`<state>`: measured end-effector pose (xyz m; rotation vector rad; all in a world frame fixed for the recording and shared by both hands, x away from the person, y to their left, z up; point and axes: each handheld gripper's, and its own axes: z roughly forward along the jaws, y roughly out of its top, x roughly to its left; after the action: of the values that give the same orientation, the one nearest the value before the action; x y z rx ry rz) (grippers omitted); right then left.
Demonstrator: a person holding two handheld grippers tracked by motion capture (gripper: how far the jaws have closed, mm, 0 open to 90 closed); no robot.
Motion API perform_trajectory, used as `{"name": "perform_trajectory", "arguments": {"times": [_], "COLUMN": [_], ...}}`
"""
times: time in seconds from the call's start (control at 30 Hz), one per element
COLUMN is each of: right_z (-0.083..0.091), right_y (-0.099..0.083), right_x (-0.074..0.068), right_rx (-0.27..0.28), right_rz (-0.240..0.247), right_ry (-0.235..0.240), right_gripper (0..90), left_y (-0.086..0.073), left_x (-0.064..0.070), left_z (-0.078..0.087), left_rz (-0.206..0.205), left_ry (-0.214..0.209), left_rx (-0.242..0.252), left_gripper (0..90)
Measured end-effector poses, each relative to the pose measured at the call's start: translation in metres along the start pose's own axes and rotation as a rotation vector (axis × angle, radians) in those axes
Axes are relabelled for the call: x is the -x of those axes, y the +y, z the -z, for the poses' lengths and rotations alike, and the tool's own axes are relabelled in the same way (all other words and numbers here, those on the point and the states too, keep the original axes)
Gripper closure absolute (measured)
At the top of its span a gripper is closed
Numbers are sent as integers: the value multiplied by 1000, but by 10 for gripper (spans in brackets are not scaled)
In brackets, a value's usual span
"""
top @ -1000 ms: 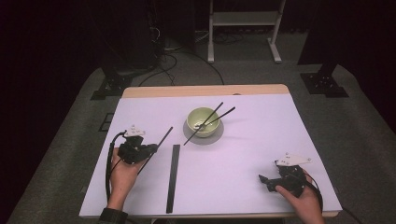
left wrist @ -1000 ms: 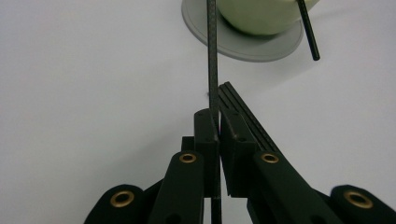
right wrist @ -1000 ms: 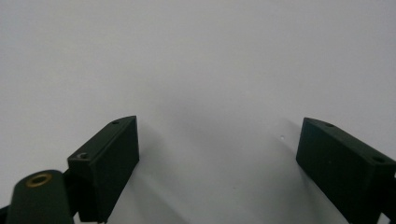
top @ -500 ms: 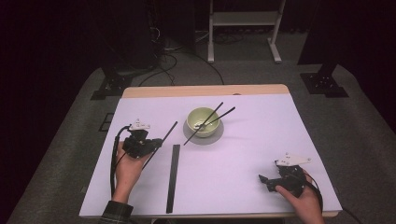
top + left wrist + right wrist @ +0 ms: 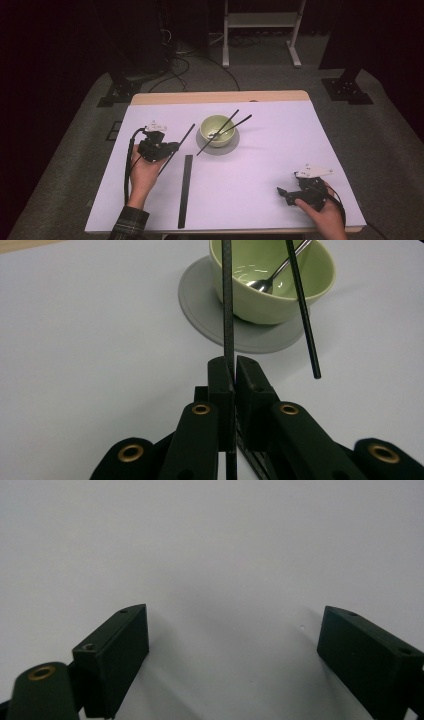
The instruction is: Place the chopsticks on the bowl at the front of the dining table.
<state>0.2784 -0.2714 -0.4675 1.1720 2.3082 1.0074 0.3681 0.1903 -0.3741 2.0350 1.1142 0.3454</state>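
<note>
Left hand-held gripper (image 5: 172,148) at about 9 o'clock on the bench (image 5: 280,150), person's left hand (image 5: 145,172) under it, cable looping off toward the near edge. Jaws pressed together, pinching a thin black rod (image 5: 176,149); the left gripper view shows the rod (image 5: 227,315) clamped between the two jaw blocks and running straight out ahead toward the bowl. In the high view the rod slants up toward 1 o'clock from the jaws, its lower end trailing back toward 7 o'clock beside the hand.

Just right of that hand, a flat black strip (image 5: 185,190) lies on the bench, long axis running roughly 12 to 6, apart from the held rod.

Centre, toward 12 o'clock: green bowl (image 5: 218,131) on a grey round coaster (image 5: 220,148). Two black rods lean across the bowl rim; one of them (image 5: 216,133) has its lower end hanging off toward 7 o'clock, clear of the coaster's edge. Left gripper view shows a spoon (image 5: 267,282) inside the bowl (image 5: 272,280).

Right hand-held gripper (image 5: 282,193) at about 4 o'clock near the bench's near edge, right hand (image 5: 325,217) behind it. Jaws spread wide, nothing between them; right gripper view has bare bench surface in the gap.
</note>
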Motion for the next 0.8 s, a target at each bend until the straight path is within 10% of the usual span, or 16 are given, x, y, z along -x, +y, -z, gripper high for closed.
{"name": "perform_trajectory", "arguments": {"times": [0.8], "right_z": [0], "right_y": [0], "right_x": [0], "right_rx": [1], "right_rz": [2], "right_ry": [-1], "right_gripper": [116], "left_y": [42], "left_x": [13], "left_z": [-24], "left_rz": [-4], "left_ry": [-18], "left_rx": [24], "left_gripper": [859]}}
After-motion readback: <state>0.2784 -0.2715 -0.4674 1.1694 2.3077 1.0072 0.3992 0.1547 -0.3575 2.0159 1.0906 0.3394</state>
